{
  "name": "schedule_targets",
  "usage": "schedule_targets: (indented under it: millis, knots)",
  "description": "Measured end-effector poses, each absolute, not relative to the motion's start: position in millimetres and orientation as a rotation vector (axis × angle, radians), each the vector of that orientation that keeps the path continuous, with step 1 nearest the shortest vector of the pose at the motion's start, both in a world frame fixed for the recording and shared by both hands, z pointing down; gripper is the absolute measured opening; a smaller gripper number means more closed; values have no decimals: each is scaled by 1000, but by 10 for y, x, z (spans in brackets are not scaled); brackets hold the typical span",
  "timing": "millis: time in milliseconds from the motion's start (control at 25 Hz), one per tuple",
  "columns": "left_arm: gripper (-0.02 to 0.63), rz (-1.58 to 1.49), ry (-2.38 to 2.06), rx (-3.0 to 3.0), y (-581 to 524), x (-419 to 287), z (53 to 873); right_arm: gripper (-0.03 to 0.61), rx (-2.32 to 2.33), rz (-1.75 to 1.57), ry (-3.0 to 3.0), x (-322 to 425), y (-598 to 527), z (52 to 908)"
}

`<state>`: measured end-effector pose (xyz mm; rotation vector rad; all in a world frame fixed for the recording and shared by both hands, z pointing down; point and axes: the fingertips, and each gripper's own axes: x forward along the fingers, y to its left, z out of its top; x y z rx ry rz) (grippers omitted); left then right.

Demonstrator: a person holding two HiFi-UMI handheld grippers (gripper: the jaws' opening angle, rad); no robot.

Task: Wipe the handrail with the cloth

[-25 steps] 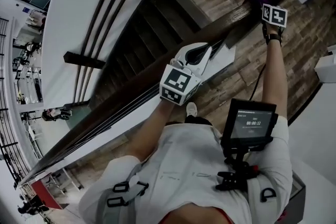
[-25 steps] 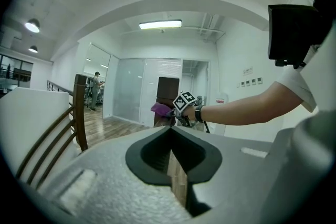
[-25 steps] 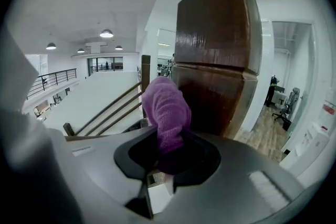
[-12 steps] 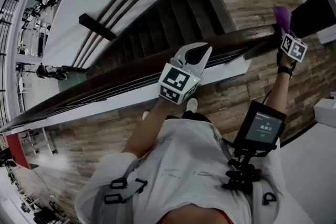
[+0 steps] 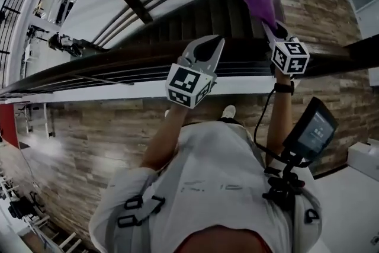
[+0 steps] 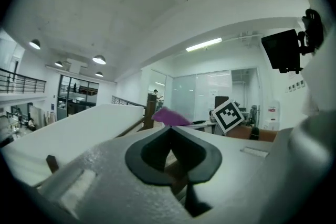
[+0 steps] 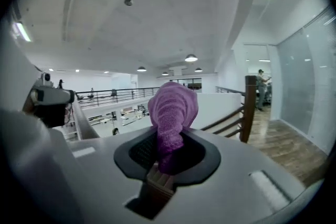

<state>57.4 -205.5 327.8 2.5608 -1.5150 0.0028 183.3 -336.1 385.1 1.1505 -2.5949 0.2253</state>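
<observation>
Long dark wooden handrail [image 5: 118, 65] runs clean across the head view, left edge to right; beyond its far edge the dark stairs [image 5: 201, 18] drop away, open air there; brown plank floor [image 5: 89, 133] on the near side. Both arms reach forward across the rail, side by side; left gripper [image 5: 208, 44] [image 6: 169, 131] sits over the rail, jaws pressed together on nothing; right gripper [image 5: 271, 25] [image 7: 168, 139] pokes past the rail, clamped on the bunched purple knit cloth [image 5: 259, 4] [image 7: 172, 107]; the cloth stands up out of the jaws, showing against the stairs beyond the rail.
</observation>
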Motion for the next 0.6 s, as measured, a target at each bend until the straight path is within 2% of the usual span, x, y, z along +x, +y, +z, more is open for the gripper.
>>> schedule_targets:
  millis: [360, 600]
  knots:
    - [0, -40, -1938, 2300, -1354, -1348, 3156, 75, 548, 60, -2763, -760, -2265, 3786]
    - [0, -62, -2131, 2114, -784, -2331, 3201, 75, 317, -10, -2792, -1773, -1575, 3784]
